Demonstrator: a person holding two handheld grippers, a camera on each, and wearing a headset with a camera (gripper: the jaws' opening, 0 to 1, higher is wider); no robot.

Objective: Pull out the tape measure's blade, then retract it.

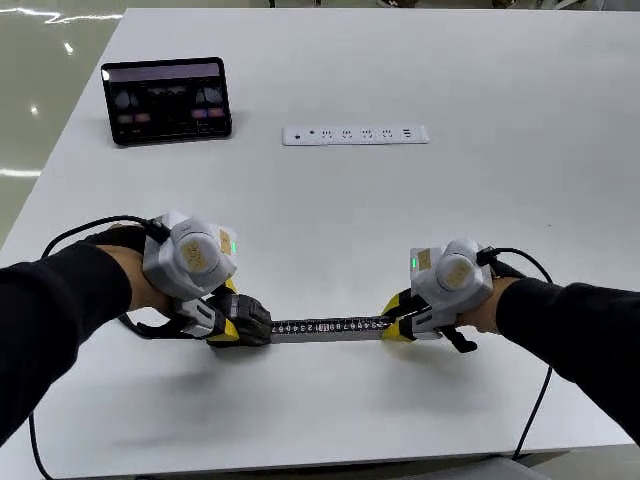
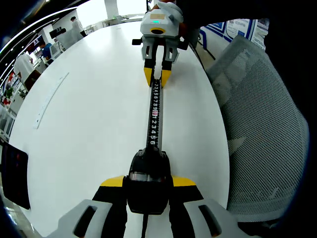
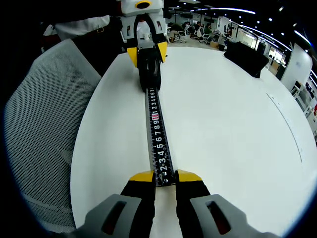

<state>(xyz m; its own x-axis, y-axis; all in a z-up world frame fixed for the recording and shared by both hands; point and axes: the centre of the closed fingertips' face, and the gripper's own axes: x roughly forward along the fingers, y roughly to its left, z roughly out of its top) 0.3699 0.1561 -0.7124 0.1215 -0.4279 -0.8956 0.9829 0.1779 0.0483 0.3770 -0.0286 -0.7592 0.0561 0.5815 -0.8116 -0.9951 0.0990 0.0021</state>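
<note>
A black tape measure case [image 1: 248,320] [image 2: 147,178] [image 3: 149,69] rests on the white table, with my left gripper [image 1: 228,322] [image 2: 147,182] shut on it. Its numbered blade [image 1: 328,326] [image 2: 154,115] [image 3: 158,136] is drawn out a short way to the right, just above the tabletop. My right gripper [image 1: 395,322] [image 3: 164,177] is shut on the blade's end. In the left gripper view the right gripper [image 2: 158,74] faces me at the far end of the blade; in the right gripper view the left gripper [image 3: 147,52] holds the case.
A black tablet [image 1: 167,99] stands at the table's back left. A white power strip [image 1: 355,134] lies at the back centre. Cables [image 1: 70,235] trail from both grippers. A grey mesh chair [image 2: 262,124] [image 3: 44,134] sits by the near table edge [image 1: 300,462].
</note>
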